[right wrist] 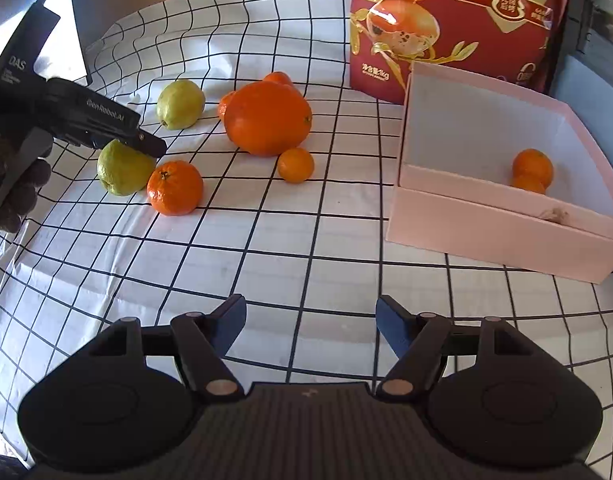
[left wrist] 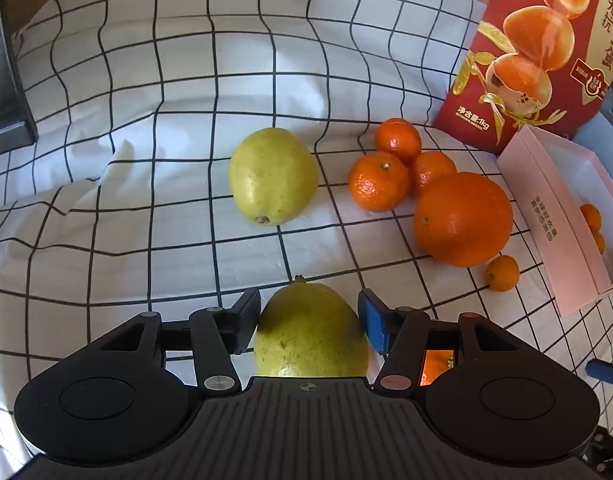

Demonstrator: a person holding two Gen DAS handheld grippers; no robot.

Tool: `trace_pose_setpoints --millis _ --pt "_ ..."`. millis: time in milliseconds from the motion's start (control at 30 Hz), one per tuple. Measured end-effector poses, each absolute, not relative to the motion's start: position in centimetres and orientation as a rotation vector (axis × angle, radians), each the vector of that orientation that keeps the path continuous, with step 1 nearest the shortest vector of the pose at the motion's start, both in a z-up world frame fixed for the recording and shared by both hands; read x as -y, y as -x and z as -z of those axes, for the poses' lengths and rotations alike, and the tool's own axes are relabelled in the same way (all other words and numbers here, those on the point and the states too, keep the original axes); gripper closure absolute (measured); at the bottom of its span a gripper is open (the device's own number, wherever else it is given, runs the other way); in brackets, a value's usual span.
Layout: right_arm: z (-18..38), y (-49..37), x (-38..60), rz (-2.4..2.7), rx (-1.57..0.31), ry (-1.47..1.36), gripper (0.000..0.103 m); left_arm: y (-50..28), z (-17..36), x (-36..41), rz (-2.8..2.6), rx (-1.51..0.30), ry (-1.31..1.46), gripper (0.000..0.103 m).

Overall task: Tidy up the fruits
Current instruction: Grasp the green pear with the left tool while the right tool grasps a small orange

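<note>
The left hand-held gripper point(left wrist: 309, 320), at the bottom centre of its own view, was closed partway around a yellow-green pear point(left wrist: 311, 332), its two pads against the fruit's flanks. In the right wrist view that same pear point(right wrist: 122, 170) sat at mid-left under the black tip of the left tool, resting on the bench cloth and touching a mandarin point(right wrist: 174, 188) to its right. The right hand-held gripper point(right wrist: 311, 326) hung at the bottom centre of its view with its fingers spread wide and nothing between them, only checked cloth point(right wrist: 266, 248) beneath.

Two pears showed in all: the gripped one and a second pear point(left wrist: 273, 176) lying free near the middle of the left view. One large orange point(left wrist: 462, 219) lay right of centre. Three mandarins point(left wrist: 378, 182) clustered touching one another just upper left of it, and one small kumquat-sized fruit point(left wrist: 503, 273) sat just beside the orange at its lower right. With the mandarin by the gripped pear, four mandarins lay loose on the cloth.

A pink box point(right wrist: 506, 232) stood open at the right of the right view, with two small orange fruits point(right wrist: 532, 170) in its far corner, touching each other. Behind it, at the upper right, one red printed bag point(right wrist: 446, 40) stood upright.
</note>
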State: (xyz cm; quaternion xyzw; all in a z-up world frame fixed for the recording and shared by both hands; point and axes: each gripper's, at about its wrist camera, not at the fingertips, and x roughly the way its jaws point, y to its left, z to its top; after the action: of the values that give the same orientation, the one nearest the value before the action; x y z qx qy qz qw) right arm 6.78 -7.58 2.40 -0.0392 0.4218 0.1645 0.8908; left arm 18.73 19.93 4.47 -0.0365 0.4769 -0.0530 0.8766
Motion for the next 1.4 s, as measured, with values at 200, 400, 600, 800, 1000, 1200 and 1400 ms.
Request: trace_pose_setpoints --millis 200,400,600,800,1000,1200,1400 --pt "-2.4 -6.8 8.6 -0.316 -0.876 0.062 0.031 -16.0 -4.9 -20.6 0.102 -0.922 0.098 0.044" --pt "-2.0 -7.2 8.3 -0.322 -0.887 0.060 0.031 -11.8 -5.2 -22.2 0.078 -0.814 0.205 0.045" --pt "-2.1 -7.1 6.1 -0.379 -0.872 0.106 0.031 -9.5 -4.9 -22.2 0.057 -0.744 0.230 0.045" --pt "-2.2 -6.6 4.5 -0.433 -0.861 0.152 0.031 -8.8 -4.4 -21.5 0.083 -0.755 0.212 0.041" --pt "-2.1 -6.6 4.8 -0.431 -0.865 0.146 0.031 -8.8 -4.2 -20.8 0.084 -0.748 0.175 0.041" --pt "-1.9 -6.6 5.5 -0.416 -0.870 0.129 0.031 -9.2 -3.2 -20.8 0.113 -0.798 0.120 0.038" --pt "-1.8 -6.3 6.0 -0.404 -0.872 0.121 0.031 -9.1 -2.9 -20.7 0.104 -0.787 0.130 0.039"
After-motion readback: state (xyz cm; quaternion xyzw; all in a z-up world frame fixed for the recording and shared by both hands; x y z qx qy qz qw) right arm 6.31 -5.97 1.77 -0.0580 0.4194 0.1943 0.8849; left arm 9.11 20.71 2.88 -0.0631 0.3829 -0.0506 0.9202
